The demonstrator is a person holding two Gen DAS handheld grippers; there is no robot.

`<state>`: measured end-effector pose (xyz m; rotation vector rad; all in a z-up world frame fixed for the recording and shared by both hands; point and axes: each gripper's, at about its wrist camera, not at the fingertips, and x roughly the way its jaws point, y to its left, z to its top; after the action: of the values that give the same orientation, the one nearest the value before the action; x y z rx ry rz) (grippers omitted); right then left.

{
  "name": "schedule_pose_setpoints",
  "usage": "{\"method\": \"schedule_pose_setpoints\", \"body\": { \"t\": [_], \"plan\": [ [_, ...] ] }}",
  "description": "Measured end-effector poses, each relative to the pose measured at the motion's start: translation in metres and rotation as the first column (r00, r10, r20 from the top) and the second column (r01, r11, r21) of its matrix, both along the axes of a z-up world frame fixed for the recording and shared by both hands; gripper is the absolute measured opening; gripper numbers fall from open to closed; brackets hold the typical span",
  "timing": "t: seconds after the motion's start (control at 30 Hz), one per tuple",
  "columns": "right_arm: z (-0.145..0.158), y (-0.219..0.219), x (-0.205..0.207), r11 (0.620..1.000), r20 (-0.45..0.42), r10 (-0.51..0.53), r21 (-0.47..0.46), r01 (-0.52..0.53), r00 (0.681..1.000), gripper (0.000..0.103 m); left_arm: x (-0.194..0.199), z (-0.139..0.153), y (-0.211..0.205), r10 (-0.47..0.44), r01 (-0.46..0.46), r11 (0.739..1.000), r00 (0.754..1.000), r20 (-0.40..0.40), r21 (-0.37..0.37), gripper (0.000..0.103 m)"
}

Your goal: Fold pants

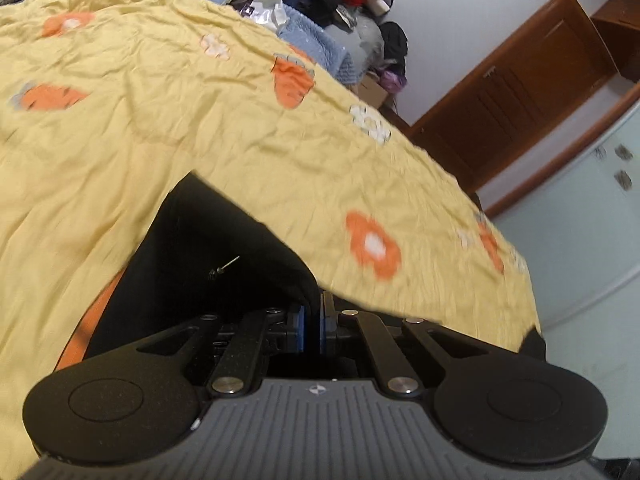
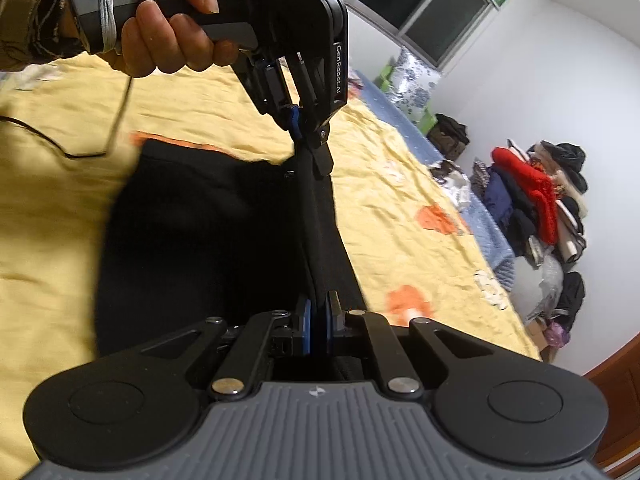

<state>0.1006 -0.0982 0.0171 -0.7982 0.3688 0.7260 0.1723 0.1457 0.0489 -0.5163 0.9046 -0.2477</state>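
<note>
Black cloth hung between the two tools: the pants (image 2: 192, 240) were lifted off the bed (image 2: 400, 200), their bulk sagging across the lower left of the right wrist view, with a taut edge running up the middle of the frame. The right claw (image 2: 318, 320), at the bottom centre, had its blue pads (image 2: 307, 326) pressed together on that edge. The left claw (image 2: 308, 148), held by the person's hand (image 2: 168, 28) at the upper left, was clamped on the same edge higher up. In the left wrist view the left claw (image 1: 312, 322) showed its pads nearly together with dark cloth pinched in, and the pants (image 1: 208, 248) filled the dark wedge above it.

Yellow flowered sheet lay wrinkled across the bed under everything. A pile of clothes (image 2: 536, 208) sat at the right of the frame, well apart.

By my judgement the fold was mid-way, the edge stretched ready to be carried over. The grips looked shallow, right at the hem, so a tug from either side could slip the cloth out and drop the bulk in a heap. The hanging part could also drag on the loose sheet and bunch, leaving a crooked crease. A thin cord (image 2: 92, 136) lying at the left might snag as well.
</note>
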Motion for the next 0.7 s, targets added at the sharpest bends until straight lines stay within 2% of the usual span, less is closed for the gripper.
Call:
{"method": "schedule_pose_setpoints", "body": {
  "t": [0.2,0.33,0.47,0.53,0.63,0.67,0.7],
  "plan": [
    [-0.017,0.016,-0.045,0.999,-0.084,0.039,0.014,-0.038,0.996,0.007,-0.061,-0.027,0.013,0.032,-0.029,0.998,0.998,-0.053,0.063,0.006],
    [-0.034,0.024,-0.052,0.999,-0.121,0.033,0.006,-0.032,0.992,0.007,-0.074,-0.045,0.022,0.054,-0.048,0.997,0.991,-0.119,0.057,0.006],
    [-0.041,0.023,-0.053,1.0,-0.143,0.016,0.004,-0.016,0.99,0.007,-0.084,-0.046,0.018,0.044,-0.035,0.996,0.993,-0.108,0.081,0.006],
    [-0.043,0.022,-0.051,1.0,-0.156,0.008,0.019,-0.005,0.988,0.007,-0.083,-0.05,0.013,0.039,-0.027,0.993,0.994,-0.103,0.117,0.008],
    [-0.051,0.026,-0.052,1.0,-0.146,-0.012,0.02,0.016,0.989,0.007,-0.082,-0.057,0.005,0.041,-0.023,0.986,0.993,-0.107,0.167,0.014],
    [-0.053,0.028,-0.051,1.0,-0.138,-0.021,0.015,0.023,0.99,0.007,-0.083,-0.055,0.004,0.044,-0.025,0.983,0.994,-0.1,0.183,0.024],
    [-0.054,0.029,-0.056,0.999,-0.121,-0.028,0.015,0.03,0.992,0.009,-0.085,-0.053,0.003,0.048,-0.028,0.98,0.994,-0.096,0.195,0.027]
  ]
}}
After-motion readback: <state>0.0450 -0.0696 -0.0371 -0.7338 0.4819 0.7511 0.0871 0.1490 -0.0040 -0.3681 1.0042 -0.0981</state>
